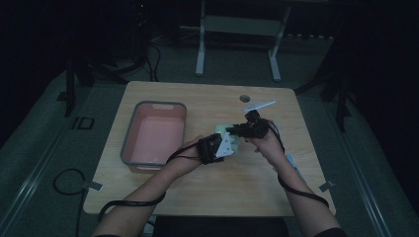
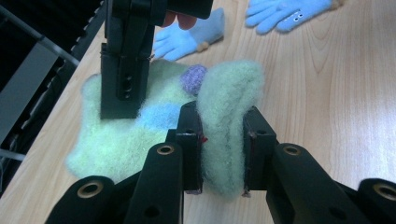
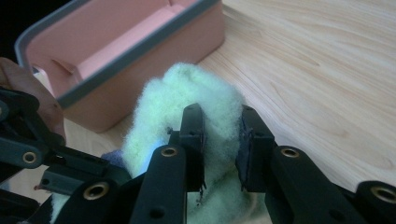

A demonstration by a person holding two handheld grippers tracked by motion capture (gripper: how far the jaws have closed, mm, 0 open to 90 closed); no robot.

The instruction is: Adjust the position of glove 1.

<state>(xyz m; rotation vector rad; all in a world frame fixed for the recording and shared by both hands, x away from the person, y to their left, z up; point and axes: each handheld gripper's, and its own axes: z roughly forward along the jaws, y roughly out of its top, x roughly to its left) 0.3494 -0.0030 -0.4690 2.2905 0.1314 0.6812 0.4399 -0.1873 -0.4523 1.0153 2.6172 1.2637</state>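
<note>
— What's that table (image 1: pixel 163 96) like?

— Pale wood, rounded corners. A pink bin (image 1: pixel 154 133) with a grey rim sits on its left half.

— And to the right?

— A fuzzy green sock (image 2: pixel 126 126) lies mid-table, two light blue gloves (image 2: pixel 189 39) beyond it, and a white strip (image 1: pixel 259 105) near the far edge.

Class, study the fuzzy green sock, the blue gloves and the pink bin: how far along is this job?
Done: nothing lies in the pink bin as far as shown. In hand: both the left gripper and the right gripper pinch the green sock, apparently folding it. Left: likely binning it, then the blue gloves on the table.
</note>
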